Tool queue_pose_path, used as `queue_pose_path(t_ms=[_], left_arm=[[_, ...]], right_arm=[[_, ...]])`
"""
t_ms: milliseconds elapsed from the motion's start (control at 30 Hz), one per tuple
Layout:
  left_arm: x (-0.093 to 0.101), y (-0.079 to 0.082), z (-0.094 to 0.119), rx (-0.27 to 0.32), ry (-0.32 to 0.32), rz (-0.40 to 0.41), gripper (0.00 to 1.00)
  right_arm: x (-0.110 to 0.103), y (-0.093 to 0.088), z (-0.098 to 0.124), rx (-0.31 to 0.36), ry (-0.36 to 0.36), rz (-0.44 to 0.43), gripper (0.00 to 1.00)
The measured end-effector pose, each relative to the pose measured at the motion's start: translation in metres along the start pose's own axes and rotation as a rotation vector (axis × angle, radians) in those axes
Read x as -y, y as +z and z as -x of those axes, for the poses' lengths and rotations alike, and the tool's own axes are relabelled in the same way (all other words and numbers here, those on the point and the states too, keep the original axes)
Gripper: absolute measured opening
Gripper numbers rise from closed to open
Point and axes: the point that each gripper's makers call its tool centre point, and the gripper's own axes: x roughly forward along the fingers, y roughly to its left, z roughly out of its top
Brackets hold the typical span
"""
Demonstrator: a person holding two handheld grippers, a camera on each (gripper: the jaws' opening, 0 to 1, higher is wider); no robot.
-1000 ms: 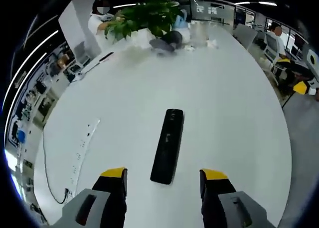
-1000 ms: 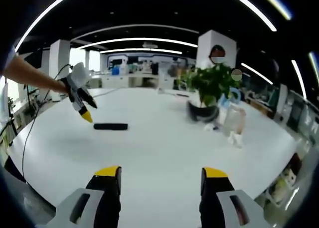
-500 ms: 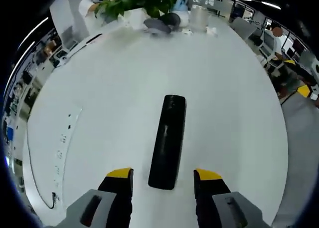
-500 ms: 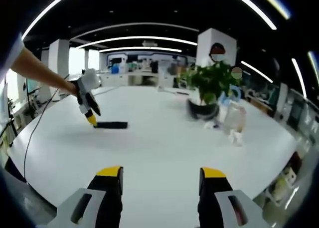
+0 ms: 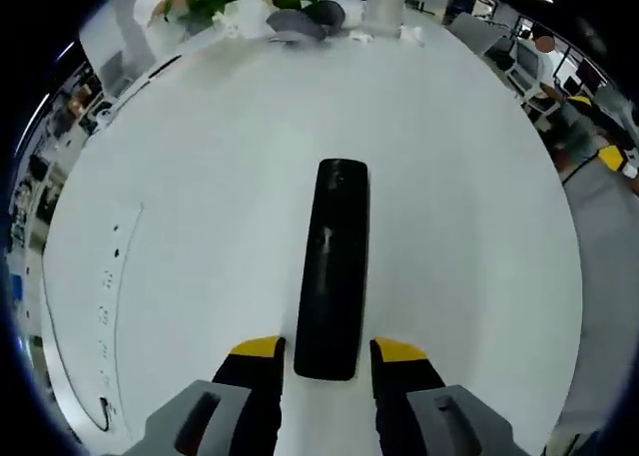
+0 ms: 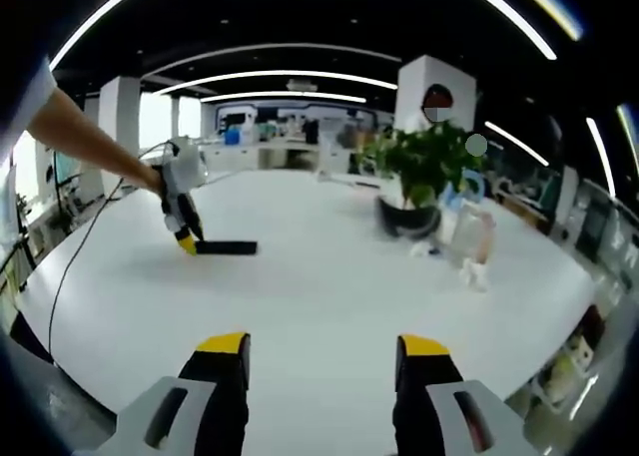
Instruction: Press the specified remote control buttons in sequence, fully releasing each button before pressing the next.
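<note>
A long black remote control (image 5: 331, 261) lies flat on the white table (image 5: 200, 177), pointing away from me in the left gripper view. My left gripper (image 5: 329, 349) is low over the table. Its yellow-tipped jaws straddle the remote's near end with a narrow gap on each side, so it is open. In the right gripper view the remote (image 6: 228, 246) lies far left, with the left gripper (image 6: 186, 242) tilted down at its left end, held by a person's arm. My right gripper (image 6: 324, 348) hovers open over bare table with nothing between its jaws.
A potted plant (image 6: 424, 172) and a clear container (image 6: 469, 238) stand toward the table's right in the right gripper view. A white power strip (image 5: 108, 286) with its cable lies left of the remote. A dark object (image 5: 292, 20) sits by the plant at the far end.
The left gripper has dropped and moved forward onto the remote's near end, and its jaws have narrowed around it. The right gripper has barely moved.
</note>
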Motion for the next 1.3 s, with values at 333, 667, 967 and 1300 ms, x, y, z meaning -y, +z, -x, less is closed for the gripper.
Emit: queue_pose_path(t_ms=[333,667,967,1300], left_arm=[[0.002,-0.001,0.0,-0.006,0.017,-0.045,0.28],[0.004,-0.002,-0.001,0.006,0.041,-0.032,0.23],[0.005,-0.006,-0.003,-0.072,0.044,-0.028,0.23],[0.02,-0.012,-0.003,-0.1,0.045,-0.028,0.23]], right_arm=[[-0.001,0.0,0.0,-0.001,0.005,0.005,0.52],[0.0,0.001,0.001,0.007,0.002,0.007,0.49],[0.003,0.004,0.003,0.027,-0.011,-0.004,0.49],[0.004,0.005,0.004,0.036,-0.016,-0.006,0.48]])
